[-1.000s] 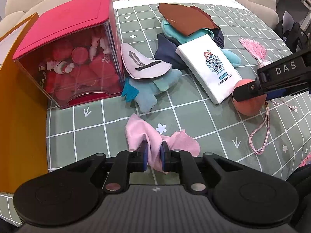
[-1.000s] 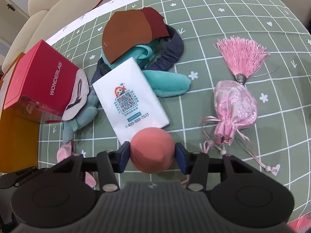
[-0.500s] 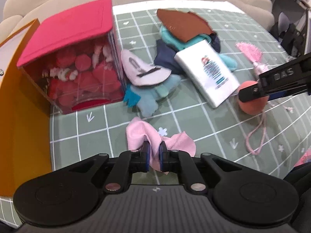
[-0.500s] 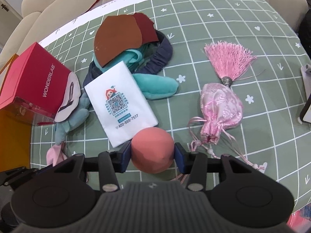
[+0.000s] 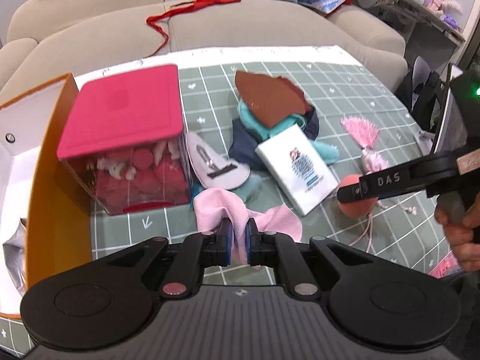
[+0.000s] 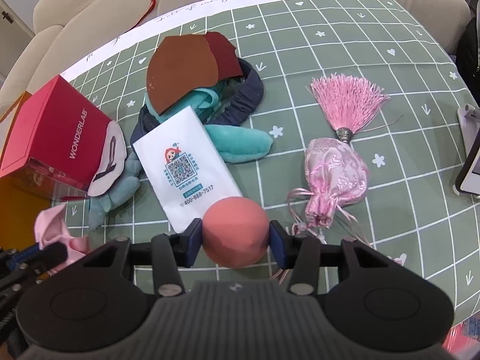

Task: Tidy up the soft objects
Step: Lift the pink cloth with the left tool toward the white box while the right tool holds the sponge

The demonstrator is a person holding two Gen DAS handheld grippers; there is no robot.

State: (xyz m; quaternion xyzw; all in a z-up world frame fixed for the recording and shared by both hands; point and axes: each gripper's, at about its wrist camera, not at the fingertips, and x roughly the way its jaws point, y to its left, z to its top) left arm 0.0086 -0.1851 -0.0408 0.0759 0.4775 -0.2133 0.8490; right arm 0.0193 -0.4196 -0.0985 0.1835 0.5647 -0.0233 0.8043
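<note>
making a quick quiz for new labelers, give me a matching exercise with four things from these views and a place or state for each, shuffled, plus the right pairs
Things:
1. pink cloth
2. coral ball
3. white tissue pack
4. pink tassel

Places or states:
A. lying flat on the green grid mat, partly over the teal plush
B. pinched between the pads of the left gripper
C. fanned out on the mat, attached to the pink satin pouch
D. clamped in the right gripper

Pairs: 1-B, 2-D, 3-A, 4-C
</note>
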